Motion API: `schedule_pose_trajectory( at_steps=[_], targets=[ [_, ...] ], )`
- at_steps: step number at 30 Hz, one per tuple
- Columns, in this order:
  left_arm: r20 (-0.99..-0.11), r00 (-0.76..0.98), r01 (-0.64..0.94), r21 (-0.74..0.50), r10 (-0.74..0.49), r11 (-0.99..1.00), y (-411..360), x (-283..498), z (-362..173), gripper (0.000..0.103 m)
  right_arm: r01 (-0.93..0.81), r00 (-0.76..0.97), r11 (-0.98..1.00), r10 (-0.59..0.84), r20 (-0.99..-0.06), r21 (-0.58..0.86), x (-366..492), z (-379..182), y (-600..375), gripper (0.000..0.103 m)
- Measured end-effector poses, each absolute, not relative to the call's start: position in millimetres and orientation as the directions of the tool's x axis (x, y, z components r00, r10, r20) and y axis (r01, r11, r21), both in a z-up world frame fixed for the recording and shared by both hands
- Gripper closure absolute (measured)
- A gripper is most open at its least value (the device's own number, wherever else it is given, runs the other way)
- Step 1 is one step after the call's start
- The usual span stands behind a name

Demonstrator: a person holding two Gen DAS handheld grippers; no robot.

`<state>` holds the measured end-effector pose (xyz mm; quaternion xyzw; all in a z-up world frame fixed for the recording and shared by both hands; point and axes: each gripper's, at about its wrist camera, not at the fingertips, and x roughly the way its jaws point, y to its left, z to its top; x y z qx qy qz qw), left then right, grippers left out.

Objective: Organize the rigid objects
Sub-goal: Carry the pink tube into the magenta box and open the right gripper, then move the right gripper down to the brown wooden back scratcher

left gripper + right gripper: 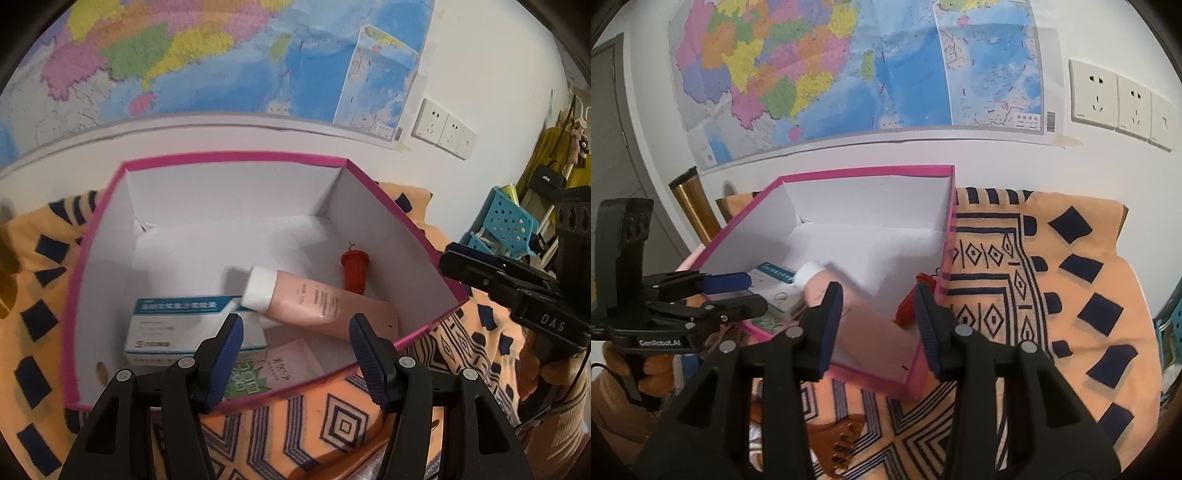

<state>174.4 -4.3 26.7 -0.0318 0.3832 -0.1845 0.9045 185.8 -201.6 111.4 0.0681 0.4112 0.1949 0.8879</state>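
Note:
A pink-rimmed cardboard box [236,157] [864,170] with white walls stands on a patterned cloth. On its floor lie a blue-and-white medicine carton [177,325] [775,288], a pink tube [317,299] [871,332] with a white cap, a small red plug-shaped piece [354,271] [908,306], and a green sachet [247,380] beside a pink sachet [291,365]. My left gripper [295,332] [738,295] hovers open over the box's near edge, gripping nothing. My right gripper [878,314] [461,258] stands open by the box's right wall, with nothing in it.
The orange cloth [1071,295] with dark diamonds covers the surface to the right of the box. A map and wall sockets [1115,103] are behind. A blue perforated basket [509,221] sits far right, and a gold cylinder [692,206] stands left of the box.

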Motion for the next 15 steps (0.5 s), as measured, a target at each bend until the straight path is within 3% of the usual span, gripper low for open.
schedule_pose_trajectory(
  at_steps=[15],
  targets=[
    [-0.619,0.695,0.345,-0.159,-0.366,0.925,8,113,45,0.037,-0.349,0.545,0.830,0.557,-0.627,0.435,141,124,-210,0.058]
  ],
)
